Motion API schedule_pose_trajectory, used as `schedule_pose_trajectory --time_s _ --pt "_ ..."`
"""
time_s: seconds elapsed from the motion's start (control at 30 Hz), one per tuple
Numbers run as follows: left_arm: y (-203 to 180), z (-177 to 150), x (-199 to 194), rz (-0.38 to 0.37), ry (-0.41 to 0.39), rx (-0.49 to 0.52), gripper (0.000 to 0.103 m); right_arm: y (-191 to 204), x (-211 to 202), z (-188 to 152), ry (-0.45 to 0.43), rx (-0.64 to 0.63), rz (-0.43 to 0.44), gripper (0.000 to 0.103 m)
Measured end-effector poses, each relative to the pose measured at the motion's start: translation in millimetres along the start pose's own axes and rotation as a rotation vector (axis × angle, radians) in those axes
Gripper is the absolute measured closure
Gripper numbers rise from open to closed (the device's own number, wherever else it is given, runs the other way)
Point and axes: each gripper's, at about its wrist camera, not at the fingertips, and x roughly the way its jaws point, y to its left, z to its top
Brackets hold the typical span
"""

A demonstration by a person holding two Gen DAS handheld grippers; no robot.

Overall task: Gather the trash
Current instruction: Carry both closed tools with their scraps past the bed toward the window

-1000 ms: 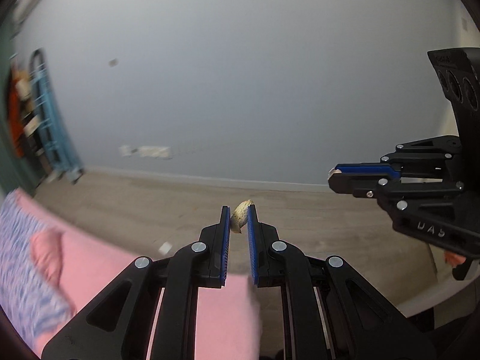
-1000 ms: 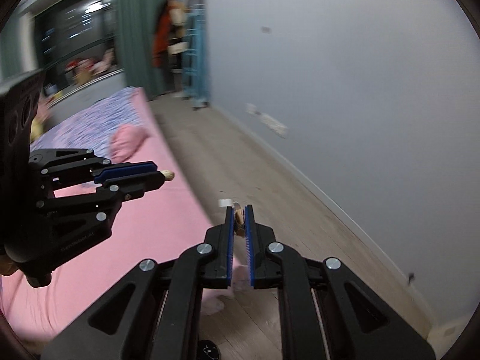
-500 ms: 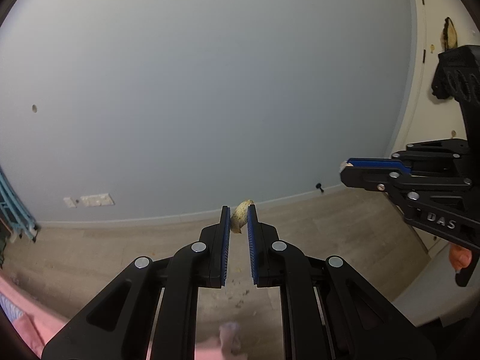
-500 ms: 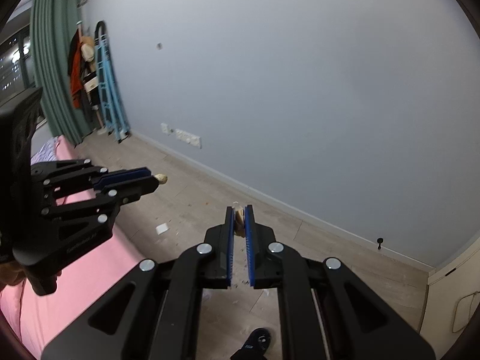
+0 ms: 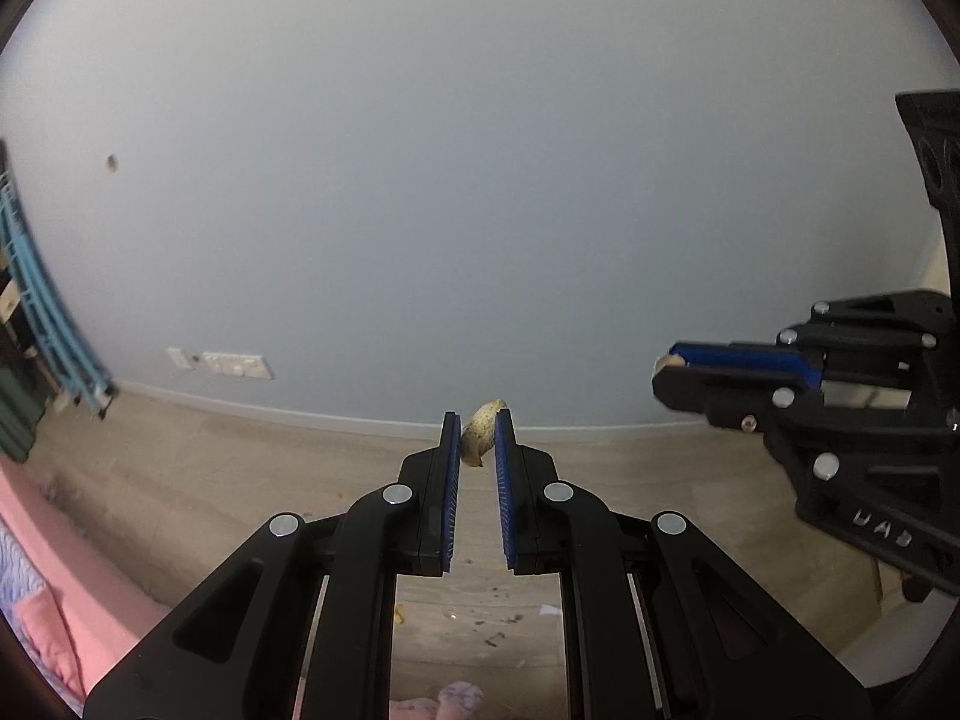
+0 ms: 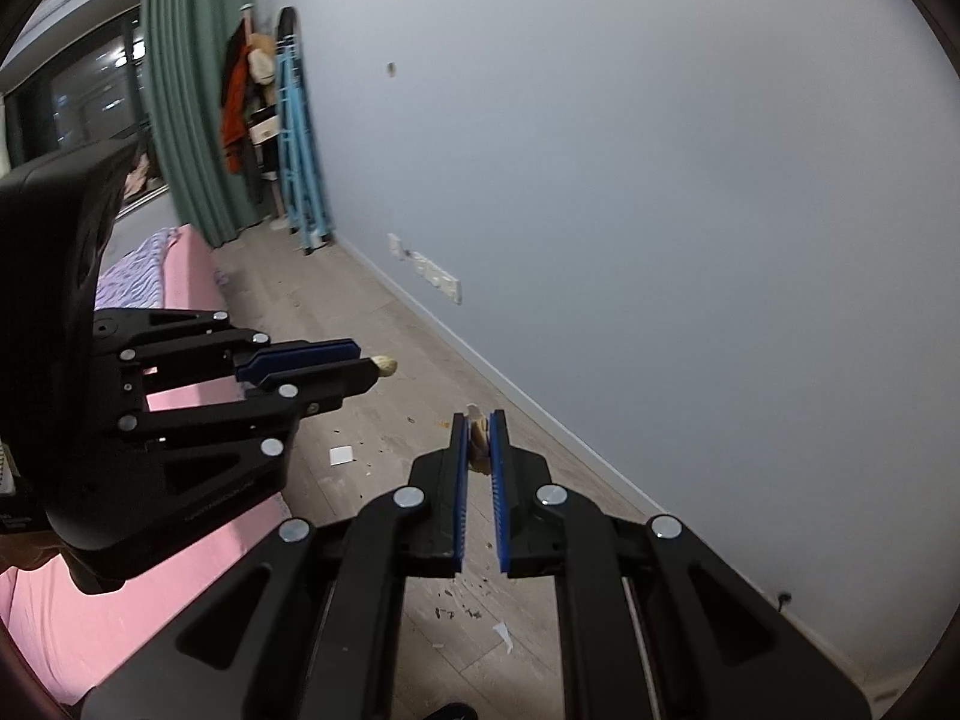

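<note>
A: What's seen nearest, L cam?

B: A yellowish speckled scrap (image 5: 480,435) is pinched at the tips of the left gripper (image 5: 478,432), jaws drawn narrow on it, blue pads on both sides; the scrap's top end pokes just past the tips. Gripper's angled down toward the wood floor (image 5: 660,480), held above it.

A: And R side?

B: A pale tan bit (image 6: 478,441) is clamped between the right gripper (image 6: 478,429) fingers, near the tips, jaws nearly together; a white edge sticks up above them. Also tilted down, off the floor. Exactly what either piece is can't be told.

A: Relative pose?

B: Both are held side by side, apart, pointing roughly the same way. In the R view the left gripper is seen at left, over the edge of a pink bed (image 6: 120,600).

A: Below them?

B: Dark crumbs (image 6: 462,603) and a white paper bit (image 6: 503,636) are scattered on the floor; a white square scrap (image 6: 341,455) lies farther out.

A: Far end?

B: Wall sockets (image 6: 435,279) low on a grey-blue wall (image 6: 660,180), then a blue rack (image 6: 300,138) w/ clothes, green curtain (image 6: 186,108) and dark window behind
</note>
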Motion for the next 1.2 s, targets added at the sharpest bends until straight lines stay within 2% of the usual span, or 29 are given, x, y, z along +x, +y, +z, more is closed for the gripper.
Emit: schedule_pose_trajectory --time_s 0.13,0.3,0.43,0.53,0.67,0.77,0.93,1.03,1.1,1.2 --pt "36.1 18.6 27.1 0.062 -0.003 -0.059 0.093 7.6 41.0 34.9 -0.002 -0.033 0.033 0.094" --pt "104.3 40.5 59.5 0.135 -0.029 -0.145 0.093 26.7 107.2 96.6 -0.006 -0.117 0.085 0.094" --pt "170.6 57.3 78.8 0.179 -0.017 -0.218 0.093 41.7 155.6 151.0 0.007 -0.142 0.129 0.094" --pt "211.9 67.7 86.5 0.231 -0.016 -0.226 0.093 51.0 188.4 182.5 0.013 -0.147 0.147 0.094" --pt "280.3 81.3 96.8 0.304 -0.026 -0.304 0.093 69.3 236.6 233.1 0.013 -0.192 0.199 0.094" --pt "325.1 92.5 112.5 0.349 -0.026 -0.346 0.093 86.2 280.6 271.1 0.02 -0.245 0.252 0.094" --pt "400.0 118.6 156.7 0.427 -0.028 -0.424 0.093 119.4 359.5 331.1 0.005 -0.361 0.397 0.094" --pt "448.2 139.5 182.4 0.505 0.007 -0.502 0.093 133.4 389.9 363.4 0.039 -0.428 0.472 0.094" --pt "476.7 150.6 191.1 0.543 0.011 -0.535 0.093 147.0 408.4 396.4 0.025 -0.511 0.523 0.094" --pt "519.9 164.7 193.9 0.607 0.005 -0.58 0.093 166.9 436.8 437.5 0.013 -0.584 0.552 0.094"
